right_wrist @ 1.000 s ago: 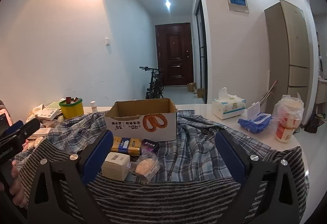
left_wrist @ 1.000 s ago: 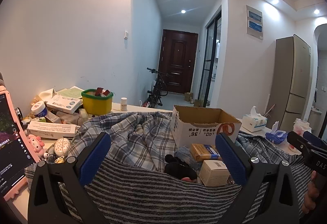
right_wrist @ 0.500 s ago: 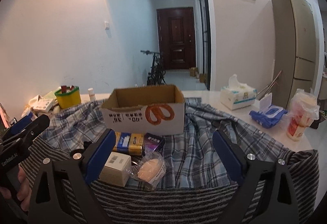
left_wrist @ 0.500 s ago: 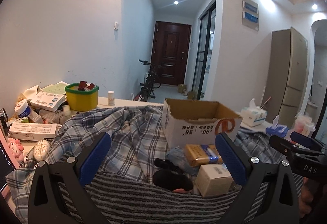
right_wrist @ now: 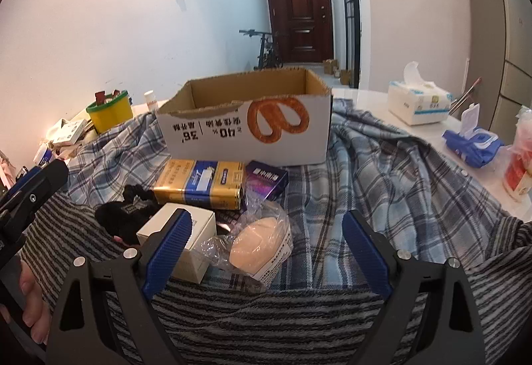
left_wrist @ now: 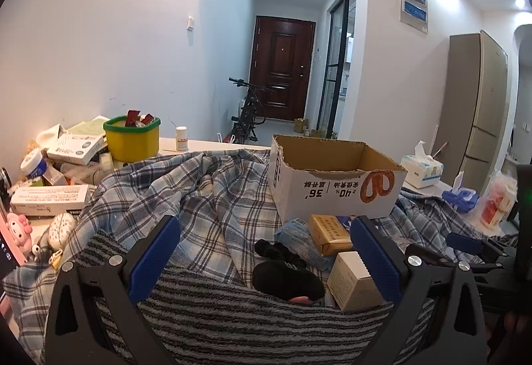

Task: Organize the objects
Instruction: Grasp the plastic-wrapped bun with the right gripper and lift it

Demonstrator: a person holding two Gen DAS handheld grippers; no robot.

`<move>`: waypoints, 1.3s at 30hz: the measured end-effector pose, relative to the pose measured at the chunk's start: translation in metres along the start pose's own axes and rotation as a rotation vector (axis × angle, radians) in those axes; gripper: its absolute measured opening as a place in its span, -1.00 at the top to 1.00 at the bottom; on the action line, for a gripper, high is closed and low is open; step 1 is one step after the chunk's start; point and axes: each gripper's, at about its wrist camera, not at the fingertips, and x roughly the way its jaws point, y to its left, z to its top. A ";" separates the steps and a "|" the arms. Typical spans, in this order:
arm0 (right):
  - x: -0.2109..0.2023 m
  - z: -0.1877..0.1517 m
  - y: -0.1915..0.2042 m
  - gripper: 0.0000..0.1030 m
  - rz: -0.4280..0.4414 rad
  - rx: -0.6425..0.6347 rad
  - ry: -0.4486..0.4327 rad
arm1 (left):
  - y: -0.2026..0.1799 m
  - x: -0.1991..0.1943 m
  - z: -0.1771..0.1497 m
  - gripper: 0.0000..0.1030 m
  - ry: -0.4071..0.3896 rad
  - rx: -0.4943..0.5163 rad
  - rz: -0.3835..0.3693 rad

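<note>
Right gripper (right_wrist: 266,248) nearest, jaws wide, empty and closing; bagged bun (right_wrist: 257,242) dead ahead between them, long axis crosswise.

The white counter (right_wrist: 372,98) was mostly covered — a blue plaid cloth (right_wrist: 382,165) lay rumpled over its middle, with a grey striped towel (right_wrist: 266,325) across the near edge. Directly on the bare surface at the right stood a tissue box (right_wrist: 417,105) and a blue wet-wipes pack (right_wrist: 472,140). At the left — a yellow tub with a green rim (left_wrist: 132,138), a small white bottle (left_wrist: 181,138) and stacked white boxes (left_wrist: 50,198).
</note>
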 end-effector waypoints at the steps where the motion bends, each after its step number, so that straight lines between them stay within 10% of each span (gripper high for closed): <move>1: 0.002 -0.001 0.000 -0.78 0.006 -0.001 0.008 | -0.001 0.000 0.000 -1.00 -0.002 0.003 0.001; 13: 0.030 -0.007 0.003 -0.47 0.015 -0.014 0.126 | -0.002 0.001 0.000 -1.00 0.000 0.015 0.029; 19: 0.039 -0.009 0.000 0.02 0.008 -0.001 0.167 | -0.002 0.001 0.000 -1.00 0.000 0.015 0.030; 34: -0.057 0.007 0.006 0.17 -0.158 -0.107 -0.267 | 0.000 0.006 -0.002 -1.00 0.026 -0.005 0.028; 39: -0.058 0.010 -0.017 0.17 -0.194 -0.017 -0.225 | -0.011 0.014 -0.001 -1.00 0.079 0.056 0.048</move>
